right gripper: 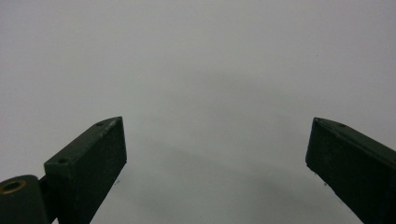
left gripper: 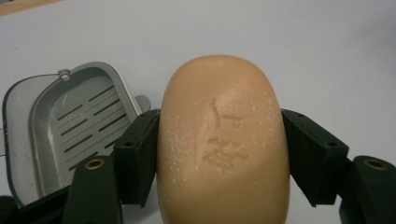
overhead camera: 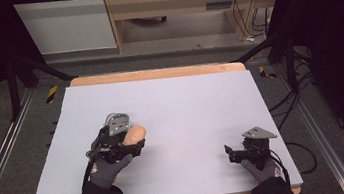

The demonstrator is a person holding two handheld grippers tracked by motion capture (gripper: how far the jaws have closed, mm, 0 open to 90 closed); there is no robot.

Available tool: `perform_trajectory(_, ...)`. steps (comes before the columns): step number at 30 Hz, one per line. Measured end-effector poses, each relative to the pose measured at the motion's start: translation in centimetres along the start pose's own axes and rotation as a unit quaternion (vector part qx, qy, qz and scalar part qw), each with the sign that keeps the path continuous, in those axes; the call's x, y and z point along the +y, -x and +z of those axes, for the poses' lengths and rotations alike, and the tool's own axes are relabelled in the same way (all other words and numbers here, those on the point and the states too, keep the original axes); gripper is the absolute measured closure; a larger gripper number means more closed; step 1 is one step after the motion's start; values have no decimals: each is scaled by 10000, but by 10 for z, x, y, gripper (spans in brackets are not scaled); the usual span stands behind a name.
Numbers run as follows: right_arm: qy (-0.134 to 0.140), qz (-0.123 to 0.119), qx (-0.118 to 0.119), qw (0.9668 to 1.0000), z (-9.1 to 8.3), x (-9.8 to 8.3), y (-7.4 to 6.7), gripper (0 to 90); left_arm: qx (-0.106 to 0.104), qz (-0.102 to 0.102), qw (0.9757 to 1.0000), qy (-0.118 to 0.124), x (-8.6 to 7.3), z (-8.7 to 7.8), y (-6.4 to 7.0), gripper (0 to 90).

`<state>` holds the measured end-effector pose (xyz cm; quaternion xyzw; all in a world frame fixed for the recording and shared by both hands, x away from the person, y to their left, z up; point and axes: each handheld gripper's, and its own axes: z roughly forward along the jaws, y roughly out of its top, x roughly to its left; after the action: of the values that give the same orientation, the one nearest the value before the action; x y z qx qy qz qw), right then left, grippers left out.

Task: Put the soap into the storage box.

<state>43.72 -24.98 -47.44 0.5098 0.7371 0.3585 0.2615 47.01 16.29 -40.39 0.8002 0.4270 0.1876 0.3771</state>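
Left gripper view: soap dish (left gripper: 70, 126) (slotted) beside soap (left gripper: 223, 140).

Before me lies a pale lilac-grey flat sheet (overhead camera: 185, 100) covering a light wooden tabletop (overhead camera: 157, 73), whose edge shows along the far side. Beyond it I see grey floor (overhead camera: 165, 57), a light wooden cabinet (overhead camera: 172, 1) and black cables (overhead camera: 238, 12) hanging beside it. A yellow-and-black striped marker (overhead camera: 52, 94) lies near each far corner.
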Motion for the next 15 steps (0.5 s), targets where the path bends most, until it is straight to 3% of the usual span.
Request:
perform_trajectory(5, 9, 15, 11, 10000, 0, 0, -1, 54, 67, 3, 10000, -31, 2, 1, -6, 320)
perform_trajectory(15, 24, -27, 19, 10000, 0, 1, -2, 54, 184, -180, 9997, 13, 5, 5, -21, 320)
